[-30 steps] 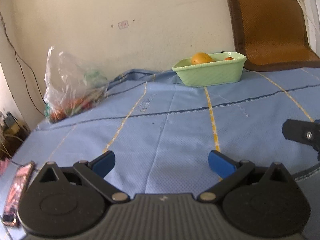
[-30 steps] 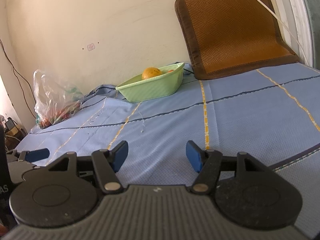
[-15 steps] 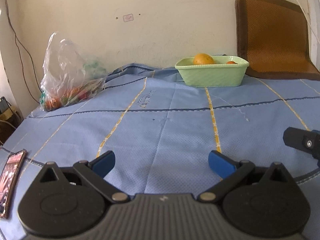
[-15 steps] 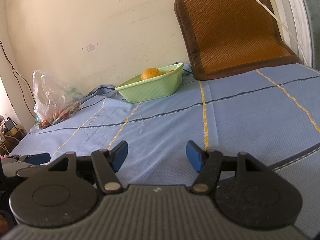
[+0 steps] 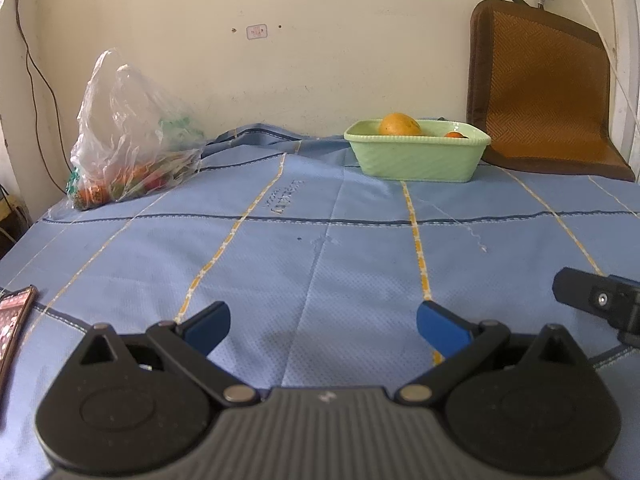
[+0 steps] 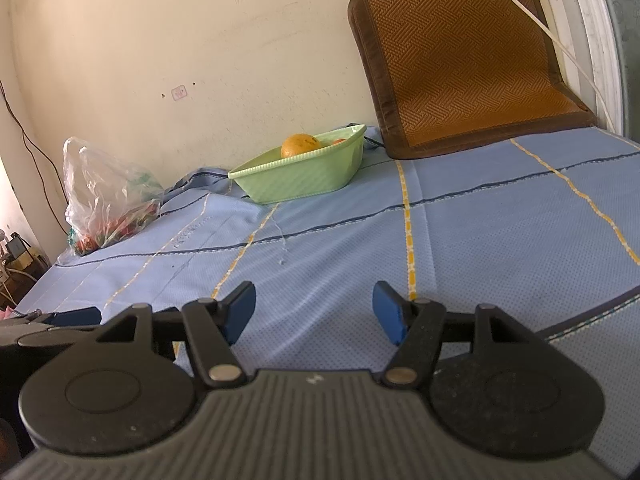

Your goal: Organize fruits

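Cloth: a blue cloth (image 5: 320, 272) with yellow and dark lines covers the surface; the stretch between both grippers and the far things is bare, with only a loose thread lying on it.
Phone: a phone (image 5: 14, 320) lies at the near left edge of the cloth in the left wrist view, cut off by the frame.
Mat: a brown woven mat (image 6: 464, 60) leans upright against the wall at the far right, its foot on the cloth just beside the tub.
Cable: a white cable (image 6: 560, 44) runs down across the mat's right side.
Wall: a dark cord (image 5: 36, 92) hangs down it at the far left, behind the bag.
Bag: a clear plastic bag (image 5: 128, 136) stands at the far left by the wall, well apart from the tub; red, orange and green pieces show through at its bottom, too blurred to name.
Tub: a pale green ribbed tub (image 5: 418, 158) sits at the far side near the wall, between bag and mat.
Tub contents: an orange fruit (image 5: 399, 125) rises above the rim on the left; a smaller orange-red piece (image 5: 455, 135) just shows over the rim to its right.
Left gripper: the left gripper (image 5: 323, 326) hovers low over the near cloth, blue pads wide apart, only cloth between them.
Right gripper: the right gripper (image 6: 314, 312) also hangs over the near cloth, jaws spread, holding nothing; its black tip appears at the right edge of the left wrist view.
Way to the fruit: nothing stands between either gripper and the tub or bag.
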Action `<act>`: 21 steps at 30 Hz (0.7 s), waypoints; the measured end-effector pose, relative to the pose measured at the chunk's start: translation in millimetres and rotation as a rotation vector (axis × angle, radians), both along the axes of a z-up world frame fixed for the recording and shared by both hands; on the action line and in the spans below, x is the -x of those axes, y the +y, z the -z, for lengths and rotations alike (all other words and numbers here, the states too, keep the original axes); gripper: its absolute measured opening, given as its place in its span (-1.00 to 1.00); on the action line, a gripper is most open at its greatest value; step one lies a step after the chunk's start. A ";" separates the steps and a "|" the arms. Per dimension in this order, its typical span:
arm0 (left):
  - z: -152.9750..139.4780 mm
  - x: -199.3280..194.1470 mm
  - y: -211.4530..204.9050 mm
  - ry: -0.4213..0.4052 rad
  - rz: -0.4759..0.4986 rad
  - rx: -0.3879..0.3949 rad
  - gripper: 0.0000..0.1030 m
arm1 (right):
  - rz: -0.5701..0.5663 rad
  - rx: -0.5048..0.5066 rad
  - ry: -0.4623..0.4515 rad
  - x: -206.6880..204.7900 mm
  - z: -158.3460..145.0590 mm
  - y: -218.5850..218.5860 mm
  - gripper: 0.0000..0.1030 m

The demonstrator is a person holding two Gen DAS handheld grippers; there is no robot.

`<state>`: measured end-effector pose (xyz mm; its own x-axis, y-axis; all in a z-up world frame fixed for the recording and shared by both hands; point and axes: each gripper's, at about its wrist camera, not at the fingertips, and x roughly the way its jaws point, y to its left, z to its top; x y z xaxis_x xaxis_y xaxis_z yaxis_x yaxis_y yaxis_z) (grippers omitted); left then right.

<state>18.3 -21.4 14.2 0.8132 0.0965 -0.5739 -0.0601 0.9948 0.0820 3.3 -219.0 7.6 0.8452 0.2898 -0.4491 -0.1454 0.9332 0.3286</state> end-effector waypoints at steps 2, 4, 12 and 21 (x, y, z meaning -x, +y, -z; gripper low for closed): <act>0.4 -0.3 0.0 0.001 -0.002 -0.001 1.00 | 0.000 0.000 0.000 0.0 -0.1 0.0 0.31; 0.6 -0.5 0.3 0.002 -0.004 0.000 1.00 | 0.000 0.000 0.000 -0.1 -0.1 0.0 0.31; 0.6 0.8 -1.7 -0.002 0.000 -0.006 1.00 | 0.000 0.001 0.000 -0.4 -0.1 0.0 0.31; 0.4 -1.1 -2.4 0.006 0.001 -0.002 1.00 | 0.000 0.001 0.002 -0.5 0.2 0.3 0.31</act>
<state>19.4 -23.9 13.8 0.8099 0.0969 -0.5786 -0.0588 0.9947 0.0842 3.8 -218.7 7.3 0.8444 0.2894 -0.4509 -0.1451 0.9336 0.3275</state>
